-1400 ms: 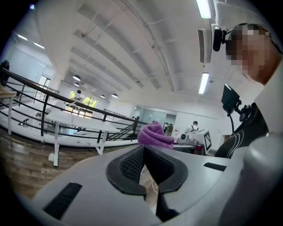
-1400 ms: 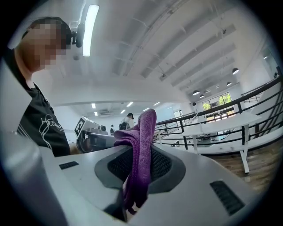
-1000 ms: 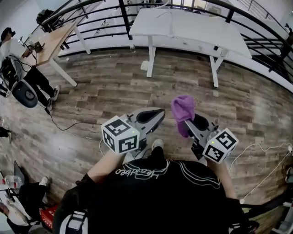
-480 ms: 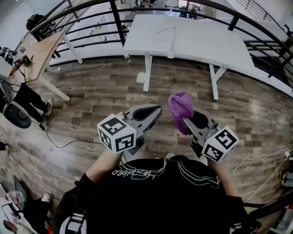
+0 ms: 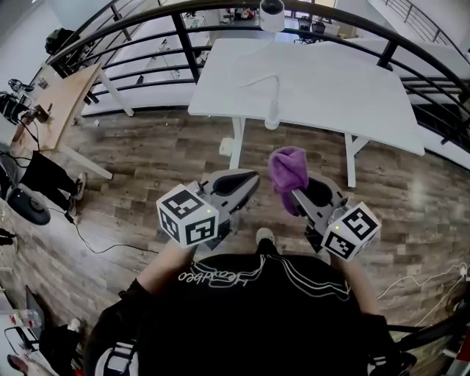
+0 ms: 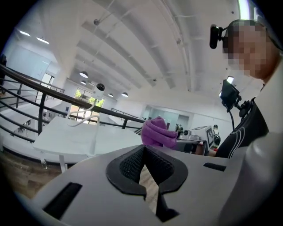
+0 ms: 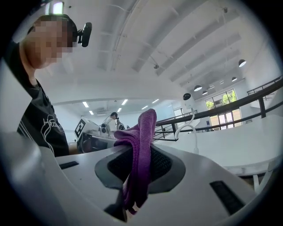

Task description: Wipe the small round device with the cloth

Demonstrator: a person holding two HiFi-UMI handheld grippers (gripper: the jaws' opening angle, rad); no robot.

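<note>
Not yet wiping. Grips the purple cloth (image 5: 288, 167) in the right gripper's (image 5: 299, 197) jaws; holds the left gripper's (image 5: 252, 180) jaws closed together, empty. Needs to reach the small round device (image 5: 272, 13) at the table's (image 5: 330, 81) far edge, well apart, then wipe it.

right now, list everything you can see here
table: one, white, ahead by the railing
round device: one, white, at the table's far side
cable: one, white, on the table
desk: one, wooden, far left
railing: one, black, behind the table and desk
cloth: one, purple, clamped in the right gripper
left gripper: one, grey, shut and empty
right gripper: one, grey, shut on the cloth
</note>
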